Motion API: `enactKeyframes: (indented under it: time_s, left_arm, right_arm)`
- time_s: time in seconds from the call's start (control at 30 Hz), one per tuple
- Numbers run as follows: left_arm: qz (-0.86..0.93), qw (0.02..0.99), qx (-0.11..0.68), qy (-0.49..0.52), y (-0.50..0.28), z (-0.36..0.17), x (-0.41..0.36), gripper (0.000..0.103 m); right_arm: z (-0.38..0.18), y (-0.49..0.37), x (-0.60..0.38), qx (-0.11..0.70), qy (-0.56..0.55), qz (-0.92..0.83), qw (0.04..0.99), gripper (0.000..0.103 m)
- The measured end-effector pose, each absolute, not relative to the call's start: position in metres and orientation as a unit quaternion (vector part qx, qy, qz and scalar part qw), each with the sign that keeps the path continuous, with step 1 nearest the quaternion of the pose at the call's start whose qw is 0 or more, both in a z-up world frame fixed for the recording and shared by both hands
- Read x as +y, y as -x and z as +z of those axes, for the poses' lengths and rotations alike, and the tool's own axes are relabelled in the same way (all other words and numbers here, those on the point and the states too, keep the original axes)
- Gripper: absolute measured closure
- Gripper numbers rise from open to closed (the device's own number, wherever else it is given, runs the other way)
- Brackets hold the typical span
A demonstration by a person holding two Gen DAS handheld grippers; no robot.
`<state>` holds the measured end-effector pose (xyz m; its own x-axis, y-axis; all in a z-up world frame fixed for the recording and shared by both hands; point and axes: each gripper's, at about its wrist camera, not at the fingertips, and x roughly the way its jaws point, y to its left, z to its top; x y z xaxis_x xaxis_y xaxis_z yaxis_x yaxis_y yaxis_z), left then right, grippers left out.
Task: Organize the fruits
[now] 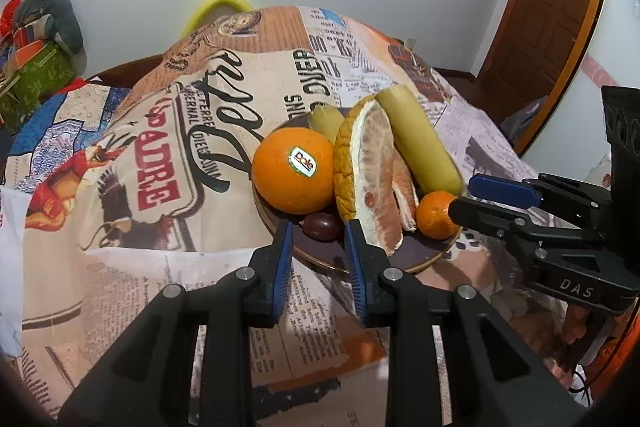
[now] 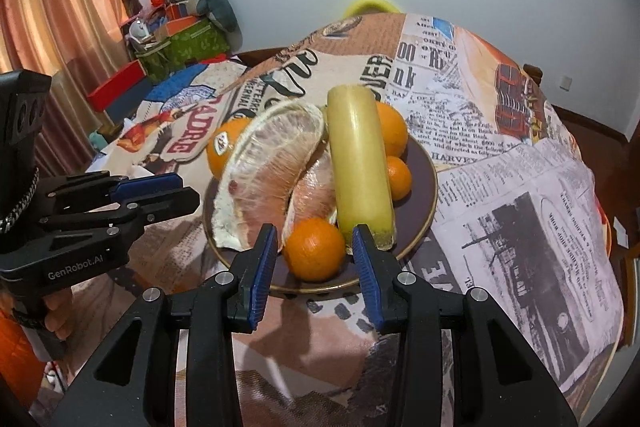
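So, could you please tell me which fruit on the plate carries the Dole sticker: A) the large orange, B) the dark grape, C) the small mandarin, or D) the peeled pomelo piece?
A: the white oval Dole sticker sits on the large orange at the plate's left side in the left wrist view.

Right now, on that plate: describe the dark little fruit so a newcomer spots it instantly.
Start at the round dark plate with the gold rim on the newspaper-print tablecloth. At its near edge in the left wrist view, below the big stickered orange and beside the peeled pomelo wedge, lies the small grape-like fruit. It alone is dark maroon, glossy, and by far the smallest.
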<state>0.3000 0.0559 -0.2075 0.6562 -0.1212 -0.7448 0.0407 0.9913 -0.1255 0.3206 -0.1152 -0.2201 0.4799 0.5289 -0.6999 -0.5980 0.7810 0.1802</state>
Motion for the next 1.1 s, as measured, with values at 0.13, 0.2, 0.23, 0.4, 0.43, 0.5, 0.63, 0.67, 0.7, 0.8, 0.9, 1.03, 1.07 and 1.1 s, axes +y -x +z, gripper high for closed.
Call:
enactKeyframes:
  time_s: [0.13,0.2,0.23,0.4,0.43,0.5,0.63,0.67,0.7,0.8,0.9,1.03,1.07,1.1]
  left_arm:
    - [-0.035,0.919,0.389,0.047,-0.285,-0.186,0.056,0.076]
    - [-0.040,0.926,0.371,0.055,-0.273,-0.169,0.056,0.075]
    - [-0.041,0.929,0.365,0.054,-0.268,-0.162,0.055,0.074]
    - [-0.032,0.950,0.309,0.034,-0.230,-0.113,0.042,0.066]
    - [-0.032,0.955,0.294,0.033,-0.219,-0.101,0.040,0.065]
    - [-0.030,0.963,0.265,0.028,-0.199,-0.078,0.035,0.052]
    - [-0.025,0.976,0.217,0.016,-0.164,-0.044,0.023,0.046]
    - [-0.025,0.978,0.208,0.015,-0.155,-0.037,0.021,0.045]
    - [-0.025,0.980,0.198,0.015,-0.146,-0.030,0.019,0.041]
    - [-0.021,0.985,0.169,0.014,-0.120,-0.011,0.014,0.038]
    - [-0.016,0.990,0.143,0.010,-0.097,0.005,0.008,0.033]
    - [-0.008,0.994,0.110,0.012,-0.069,0.019,0.001,0.025]
    - [-0.005,0.994,0.105,0.011,-0.066,0.021,0.001,0.021]
    - [-0.002,0.995,0.097,0.012,-0.060,0.023,-0.001,0.020]
  right_arm:
    - [-0.203,-0.311,-0.121,0.374,0.039,0.323,0.868,0.067]
    - [-0.189,-0.303,-0.125,0.361,0.032,0.325,0.874,0.067]
    - [-0.182,-0.300,-0.127,0.356,0.030,0.326,0.876,0.067]
    - [-0.143,-0.276,-0.137,0.317,0.025,0.323,0.891,0.063]
    - [-0.130,-0.266,-0.142,0.303,0.021,0.321,0.897,0.061]
    - [-0.115,-0.253,-0.148,0.283,0.014,0.320,0.904,0.059]
    - [-0.081,-0.218,-0.161,0.234,0.000,0.316,0.919,0.051]
    - [-0.073,-0.209,-0.165,0.221,-0.002,0.313,0.924,0.050]
    - [-0.066,-0.200,-0.168,0.208,-0.003,0.310,0.928,0.049]
    - [-0.048,-0.175,-0.175,0.173,-0.006,0.303,0.937,0.044]
    - [-0.035,-0.152,-0.182,0.142,-0.011,0.295,0.945,0.035]
    - [-0.023,-0.126,-0.188,0.105,-0.012,0.283,0.953,0.032]
    - [-0.022,-0.123,-0.187,0.100,-0.011,0.280,0.955,0.031]
    - [-0.021,-0.121,-0.187,0.095,-0.010,0.278,0.956,0.029]
